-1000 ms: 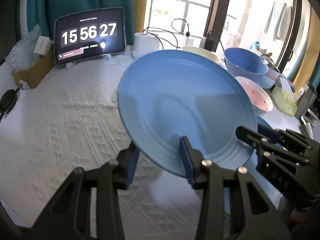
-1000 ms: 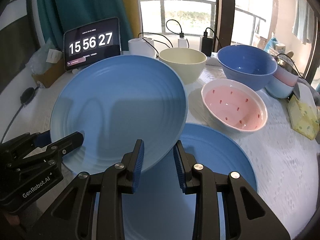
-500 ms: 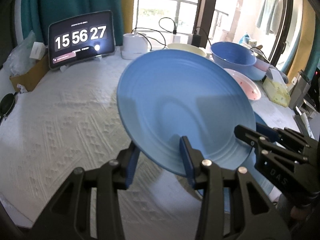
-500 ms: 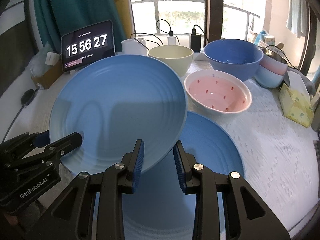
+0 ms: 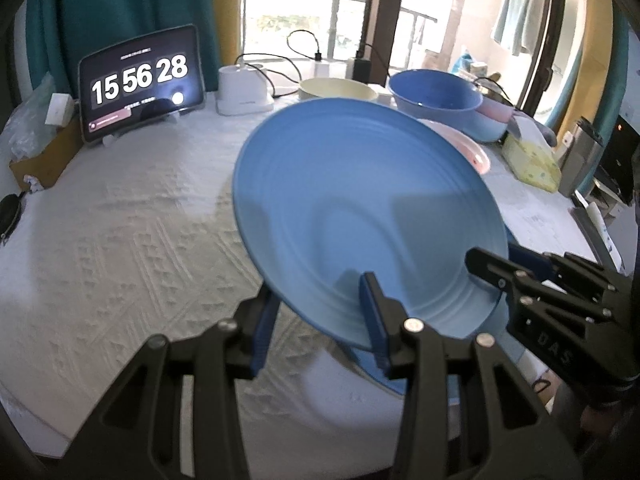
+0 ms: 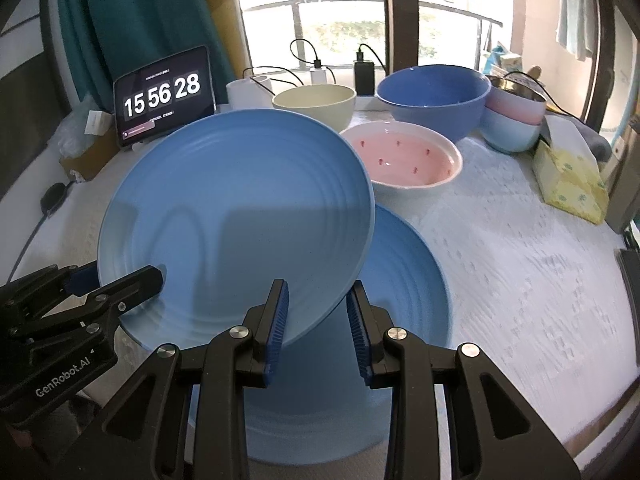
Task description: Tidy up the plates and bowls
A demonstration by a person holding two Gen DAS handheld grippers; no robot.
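Observation:
A large blue plate hangs tilted above the table, held at its near rim from both sides. My left gripper is shut on the rim, and it shows at the left edge of the right wrist view. My right gripper is shut on the same rim farther right, and it shows at the right of the left wrist view. A second blue plate lies flat on the white cloth, partly under the held one. Behind stand a pink dish, a cream bowl and a big blue bowl.
Stacked pink and pale blue bowls stand at the back right, and a yellow tissue pack lies beside them. A tablet clock, a white charger box and cables line the back edge. A cardboard box sits at the far left.
Both grippers have carried the plate sideways together. The bowls and the clock have slid left in both views. Neither grip has changed.

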